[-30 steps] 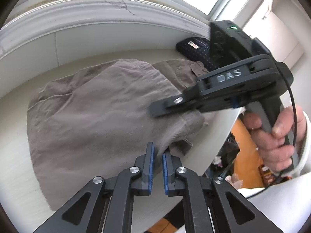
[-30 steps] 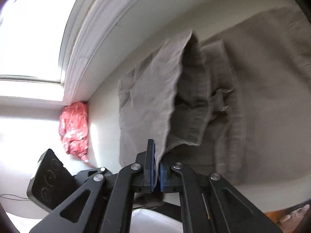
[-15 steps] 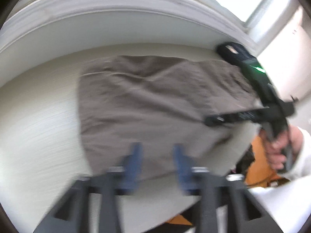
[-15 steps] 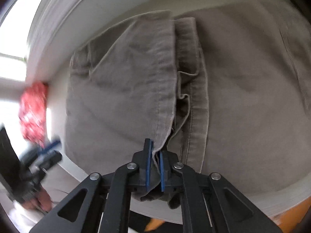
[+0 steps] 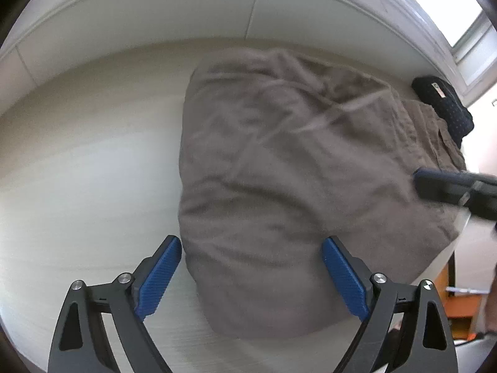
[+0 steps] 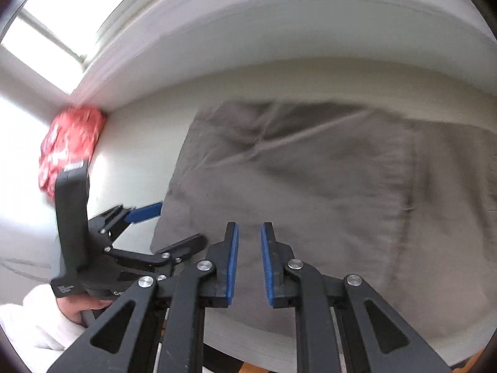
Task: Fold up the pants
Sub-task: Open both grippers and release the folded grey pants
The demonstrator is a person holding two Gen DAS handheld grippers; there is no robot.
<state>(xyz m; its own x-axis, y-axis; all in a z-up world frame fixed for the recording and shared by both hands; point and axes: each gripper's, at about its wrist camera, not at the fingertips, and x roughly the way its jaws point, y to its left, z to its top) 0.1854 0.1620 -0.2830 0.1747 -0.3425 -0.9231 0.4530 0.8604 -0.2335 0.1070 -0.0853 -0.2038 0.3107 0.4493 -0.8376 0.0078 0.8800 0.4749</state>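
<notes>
Left gripper (image 5: 251, 276) hangs over the near edge of the pants (image 5: 298, 186), jaws spread wide and opening, its blue pads (image 5: 158, 276) clear of the cloth. Right gripper (image 6: 248, 267) parts its jaws a little, opening too, nothing pinched between them. The brown pants lie folded flat on the pale worktop (image 5: 87, 171). Far right, a dark dotted pouch (image 5: 444, 105); far left by the wall, a red bundle (image 6: 70, 146).
</notes>
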